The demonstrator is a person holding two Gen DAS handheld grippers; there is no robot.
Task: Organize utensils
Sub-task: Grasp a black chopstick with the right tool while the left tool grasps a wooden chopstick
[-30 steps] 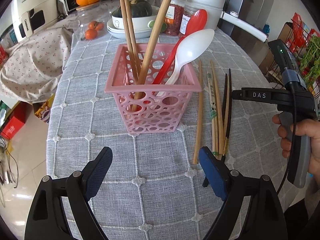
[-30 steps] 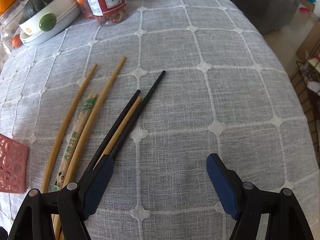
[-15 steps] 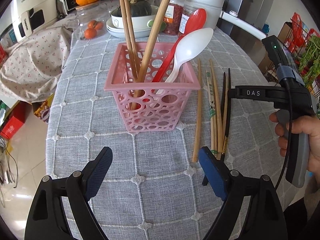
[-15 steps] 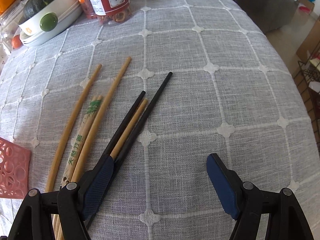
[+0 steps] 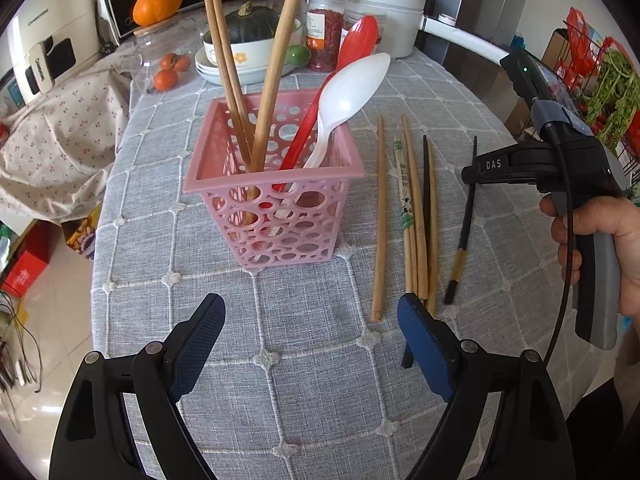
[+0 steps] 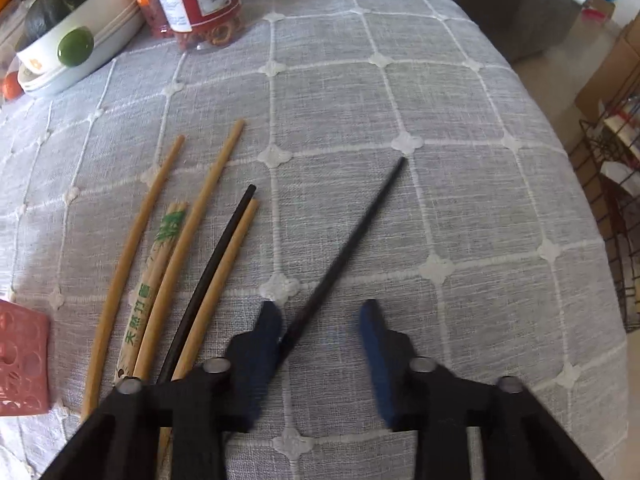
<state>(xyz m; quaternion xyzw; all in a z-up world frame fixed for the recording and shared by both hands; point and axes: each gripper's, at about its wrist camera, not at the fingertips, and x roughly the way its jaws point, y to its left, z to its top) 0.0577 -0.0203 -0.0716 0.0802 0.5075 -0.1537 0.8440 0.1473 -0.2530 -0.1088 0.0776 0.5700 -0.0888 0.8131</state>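
A: Where's the black chopstick (image 6: 344, 240)?
B: Between the right gripper (image 6: 324, 320), jaws just closing, not yet clamped; bare cloth (image 6: 460, 200) lies rightward to the table edge.
A: Left gripper (image 5: 310, 320)?
B: Wide open before the basket (image 5: 276, 216).

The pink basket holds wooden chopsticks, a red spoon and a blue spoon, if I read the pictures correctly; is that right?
Not quite: in the left wrist view the pink basket holds wooden chopsticks, a red spoon and a white spoon, not a blue one.
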